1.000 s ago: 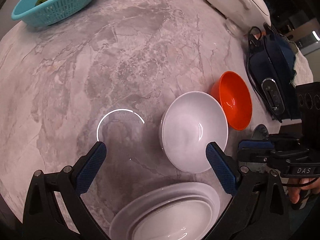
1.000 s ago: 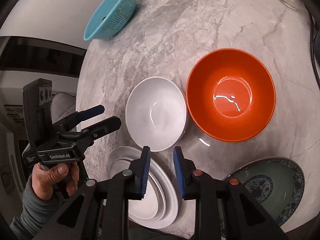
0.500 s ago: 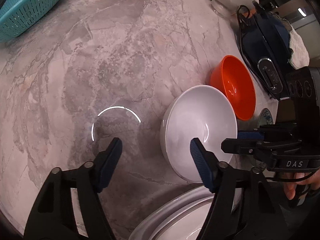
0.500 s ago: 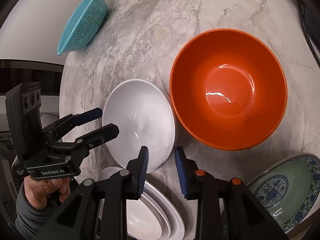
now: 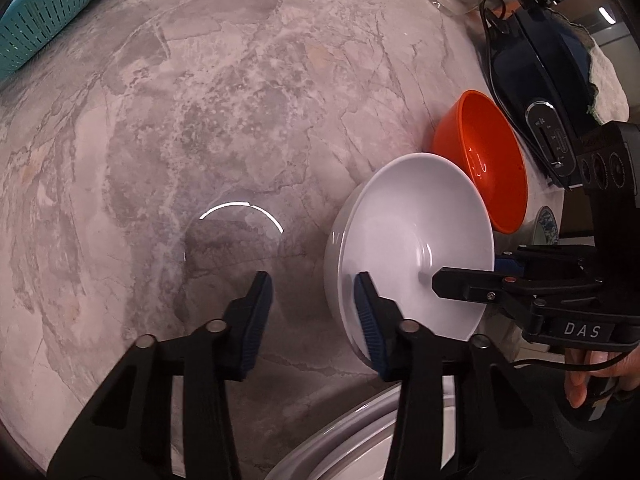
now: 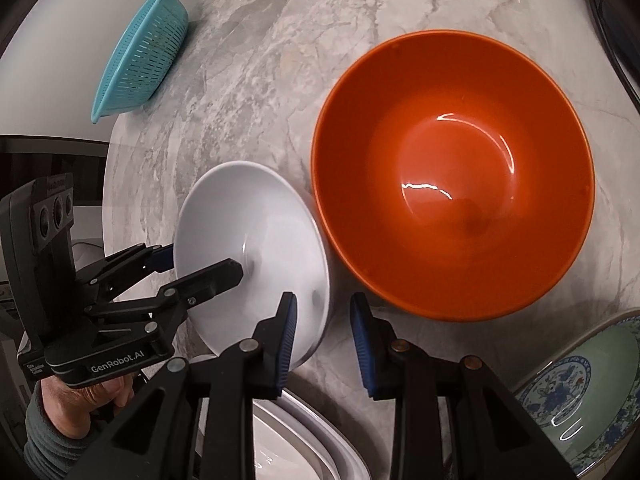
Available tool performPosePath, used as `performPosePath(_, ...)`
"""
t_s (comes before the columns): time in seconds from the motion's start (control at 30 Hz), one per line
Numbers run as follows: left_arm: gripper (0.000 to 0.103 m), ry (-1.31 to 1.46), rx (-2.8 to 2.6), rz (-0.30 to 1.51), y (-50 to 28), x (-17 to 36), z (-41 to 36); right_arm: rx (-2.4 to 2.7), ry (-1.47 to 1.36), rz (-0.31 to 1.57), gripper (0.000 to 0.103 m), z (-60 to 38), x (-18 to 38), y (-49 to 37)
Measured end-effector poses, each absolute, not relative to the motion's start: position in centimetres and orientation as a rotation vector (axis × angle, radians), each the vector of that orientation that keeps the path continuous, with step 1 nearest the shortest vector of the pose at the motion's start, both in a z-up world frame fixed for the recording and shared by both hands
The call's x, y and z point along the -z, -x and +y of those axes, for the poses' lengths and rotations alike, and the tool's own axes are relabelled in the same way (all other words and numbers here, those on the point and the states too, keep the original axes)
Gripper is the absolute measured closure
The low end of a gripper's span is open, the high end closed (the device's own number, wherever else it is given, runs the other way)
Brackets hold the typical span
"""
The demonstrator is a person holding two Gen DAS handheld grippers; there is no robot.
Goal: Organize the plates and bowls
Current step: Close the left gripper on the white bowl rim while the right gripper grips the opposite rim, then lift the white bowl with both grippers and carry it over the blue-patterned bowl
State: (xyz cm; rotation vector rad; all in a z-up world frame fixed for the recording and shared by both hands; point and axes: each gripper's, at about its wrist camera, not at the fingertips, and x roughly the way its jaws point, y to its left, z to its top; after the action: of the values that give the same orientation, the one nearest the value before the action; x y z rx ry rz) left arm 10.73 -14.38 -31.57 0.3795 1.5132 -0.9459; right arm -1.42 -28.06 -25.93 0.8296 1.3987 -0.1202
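A white bowl stands on the marble table beside an orange bowl. My left gripper straddles the white bowl's left rim, one finger inside and one outside. Its jaws are closing, and a gap still shows between the outer pad and the bowl's wall. My right gripper straddles the opposite rim with narrow jaws, and its pads are not seen pressing. A stack of white plates lies under both grippers.
A green plate with a blue pattern lies at the near right. A teal colander sits at the far left edge. A dark blue appliance with a cord stands behind the orange bowl. A person's hand holds each gripper.
Both grippers have come down onto the white bowl. The left jaws went from wide to narrow around its rim. The right jaws kept about the same narrow gap.
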Motion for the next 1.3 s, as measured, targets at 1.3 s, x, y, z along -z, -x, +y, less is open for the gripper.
performPosePath(1.3,0.090,-0.245,0.878,1.485,-4.2,17.8,-13.1,-0.057,-0.658,1.314,0.088,-28.2,15.0,2.4)
